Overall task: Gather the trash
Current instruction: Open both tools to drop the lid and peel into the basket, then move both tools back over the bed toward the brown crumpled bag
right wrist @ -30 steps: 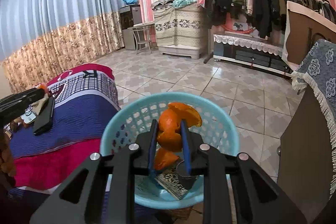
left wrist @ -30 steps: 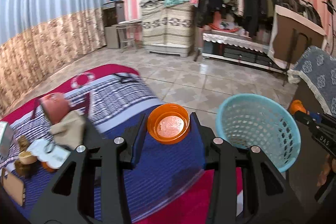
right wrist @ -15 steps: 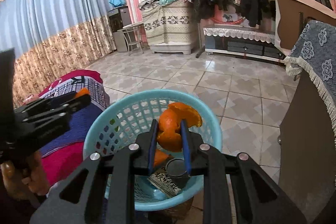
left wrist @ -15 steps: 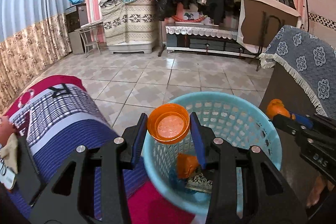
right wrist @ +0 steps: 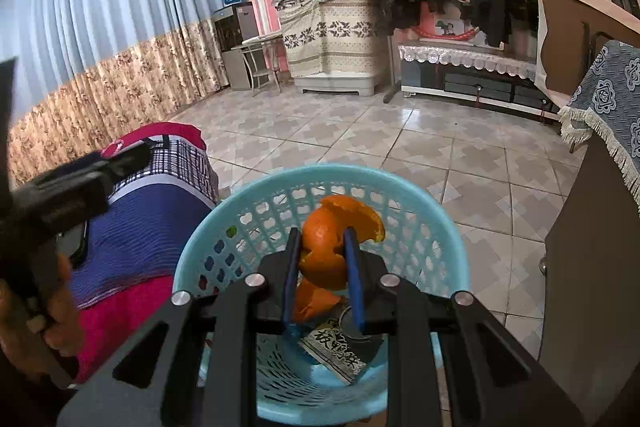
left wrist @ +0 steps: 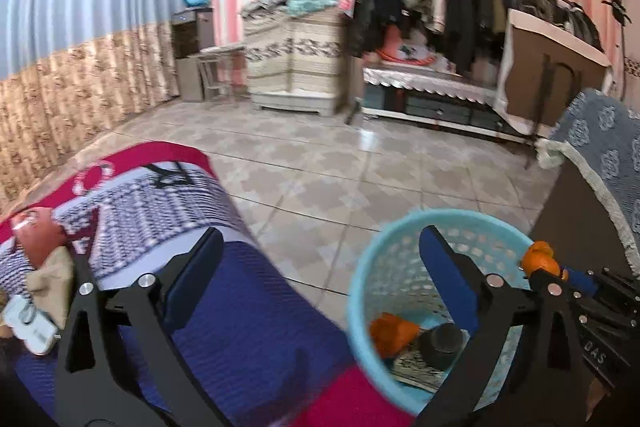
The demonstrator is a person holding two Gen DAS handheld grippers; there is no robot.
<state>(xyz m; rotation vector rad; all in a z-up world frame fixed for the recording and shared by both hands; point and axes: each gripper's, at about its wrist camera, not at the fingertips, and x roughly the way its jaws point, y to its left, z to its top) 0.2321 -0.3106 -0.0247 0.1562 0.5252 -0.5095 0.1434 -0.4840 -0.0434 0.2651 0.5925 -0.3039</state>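
Note:
A light blue slotted basket [left wrist: 404, 267] [right wrist: 420, 211] stands on the floor between the bed and a brown cabinet. Inside lie orange peel pieces [left wrist: 390, 331], a dark round lid [left wrist: 442, 339] and a printed wrapper [right wrist: 336, 347]. My right gripper [right wrist: 322, 235] is shut on a curled orange peel [right wrist: 324, 251] just above the basket's mouth; in the left wrist view it [left wrist: 560, 277] hangs at the basket's right rim. My left gripper [left wrist: 320, 239] is beside the basket's left rim, its jaws opening wide with nothing between them.
The bed with its blue, white and red blanket [left wrist: 240, 307] lies on the left, carrying a white phone [left wrist: 32, 327], a beige cloth [left wrist: 52, 287] and a pink item [left wrist: 38, 235]. A brown cabinet [right wrist: 592, 267] with a blue fringed cloth stands on the right. Tiled floor stretches beyond.
My left gripper swung over the basket and back toward the bed, its jaws sprang wide and the orange cup is gone from them. The right gripper sank slightly, still gripping the peel.

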